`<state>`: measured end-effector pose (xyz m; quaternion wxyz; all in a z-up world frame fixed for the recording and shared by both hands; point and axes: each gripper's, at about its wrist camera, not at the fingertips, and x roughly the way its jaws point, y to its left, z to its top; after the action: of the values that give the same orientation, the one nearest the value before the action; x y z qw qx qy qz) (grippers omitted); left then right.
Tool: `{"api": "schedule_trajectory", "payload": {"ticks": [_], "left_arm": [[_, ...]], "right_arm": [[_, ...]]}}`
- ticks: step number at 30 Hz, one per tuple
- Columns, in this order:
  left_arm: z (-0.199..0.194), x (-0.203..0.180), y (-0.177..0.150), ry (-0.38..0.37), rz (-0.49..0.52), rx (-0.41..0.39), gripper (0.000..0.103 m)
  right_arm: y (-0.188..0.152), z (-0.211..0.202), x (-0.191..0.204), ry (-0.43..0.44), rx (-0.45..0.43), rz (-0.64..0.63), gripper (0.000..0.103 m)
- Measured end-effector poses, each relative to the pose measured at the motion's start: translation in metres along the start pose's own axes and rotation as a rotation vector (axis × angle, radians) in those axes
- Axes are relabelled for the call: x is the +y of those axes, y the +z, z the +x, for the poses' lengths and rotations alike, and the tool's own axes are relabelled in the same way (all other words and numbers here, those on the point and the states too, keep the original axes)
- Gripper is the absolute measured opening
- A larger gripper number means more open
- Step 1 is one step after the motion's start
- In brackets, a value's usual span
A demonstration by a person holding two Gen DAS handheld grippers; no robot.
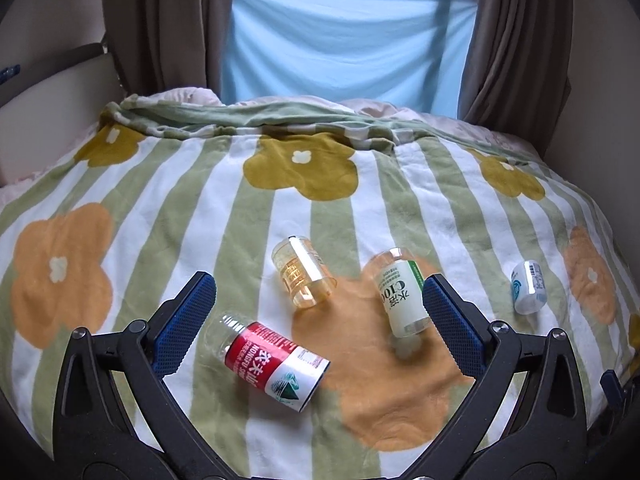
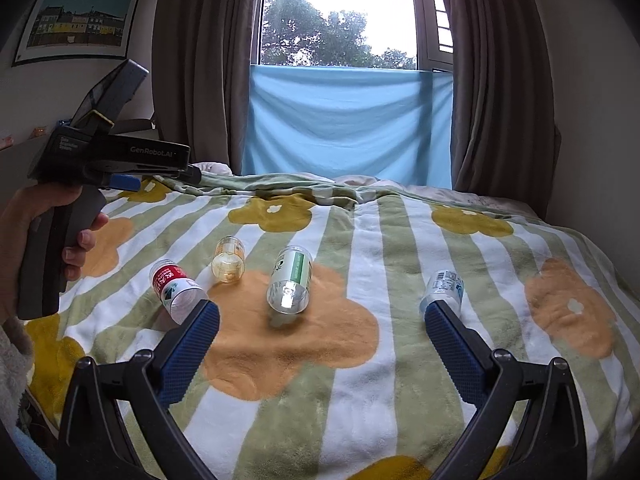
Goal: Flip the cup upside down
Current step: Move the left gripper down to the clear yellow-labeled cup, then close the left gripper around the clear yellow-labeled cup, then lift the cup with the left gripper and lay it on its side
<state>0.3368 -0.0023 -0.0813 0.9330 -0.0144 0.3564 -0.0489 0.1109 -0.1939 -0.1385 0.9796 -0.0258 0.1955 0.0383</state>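
Several plastic cups lie on their sides on a striped flower blanket (image 1: 180, 216). A red-label cup (image 1: 276, 364) lies between my left gripper's fingers. An amber cup (image 1: 303, 273), a green-and-white cup (image 1: 401, 293) and a small blue-and-white cup (image 1: 529, 286) lie beyond. My left gripper (image 1: 318, 320) is open and empty above them. My right gripper (image 2: 322, 334) is open and empty; the green-and-white cup (image 2: 291, 280) lies just ahead of it, the blue-and-white cup (image 2: 444, 285) at its right fingertip, the red-label cup (image 2: 176, 290) and amber cup (image 2: 229, 260) to the left.
The bed blanket (image 2: 360, 360) fills the foreground. A blue cloth (image 2: 348, 124) hangs over the window between brown curtains (image 2: 204, 60). A hand holds the left gripper's body (image 2: 100, 160) at the left. A framed picture (image 2: 78, 20) hangs on the wall.
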Motion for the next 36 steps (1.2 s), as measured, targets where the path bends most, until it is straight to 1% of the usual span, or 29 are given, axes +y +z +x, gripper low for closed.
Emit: {"api": "schedule_trajectory", "payload": {"ticks": [5,9,13,16,17,19,20,22,23,24,25,27,33,36], "left_arm": [[0.072,0.004,0.019,0.037,0.008,0.134,0.103],[0.128,0.009,0.027,0.065,0.004,0.266,0.103],[0.178,0.019,0.030,0.077,-0.050,0.376,0.103],[0.212,0.027,0.028,0.080,-0.088,0.461,0.103],[0.222,0.028,0.025,0.091,-0.097,0.488,0.101],[0.236,0.032,0.022,0.093,-0.116,0.529,0.094],[0.241,0.034,0.020,0.087,-0.130,0.544,0.089],[0.249,0.038,0.018,0.063,-0.162,0.563,0.086],[0.252,0.040,0.017,0.048,-0.181,0.572,0.076],[0.255,0.043,0.016,0.022,-0.209,0.582,0.069],[0.257,0.045,0.015,-0.006,-0.244,0.589,0.066],[0.259,0.049,0.013,-0.016,-0.277,0.589,0.066],[0.252,0.043,0.018,-0.012,-0.241,0.558,0.065],[0.239,0.039,0.022,-0.036,-0.222,0.542,0.065]], "right_arm": [[-0.005,0.040,0.005,0.045,0.039,-0.029,0.103],[-0.016,0.066,0.007,0.077,0.094,-0.024,0.103],[-0.030,0.083,0.010,0.093,0.138,-0.025,0.103],[-0.040,0.086,0.011,0.088,0.144,-0.031,0.103],[-0.043,0.086,0.011,0.090,0.147,-0.030,0.103],[-0.050,0.088,0.009,0.096,0.159,-0.026,0.103],[-0.053,0.088,0.009,0.101,0.163,-0.026,0.103],[-0.056,0.089,0.008,0.110,0.167,-0.026,0.103],[-0.057,0.089,0.009,0.114,0.166,-0.029,0.103],[-0.058,0.089,0.009,0.113,0.162,-0.032,0.103],[-0.058,0.089,0.010,0.110,0.160,-0.035,0.103],[-0.059,0.090,0.010,0.103,0.157,-0.038,0.103],[-0.058,0.084,0.009,0.097,0.141,-0.040,0.103],[-0.055,0.081,0.008,0.098,0.137,-0.035,0.103]]}}
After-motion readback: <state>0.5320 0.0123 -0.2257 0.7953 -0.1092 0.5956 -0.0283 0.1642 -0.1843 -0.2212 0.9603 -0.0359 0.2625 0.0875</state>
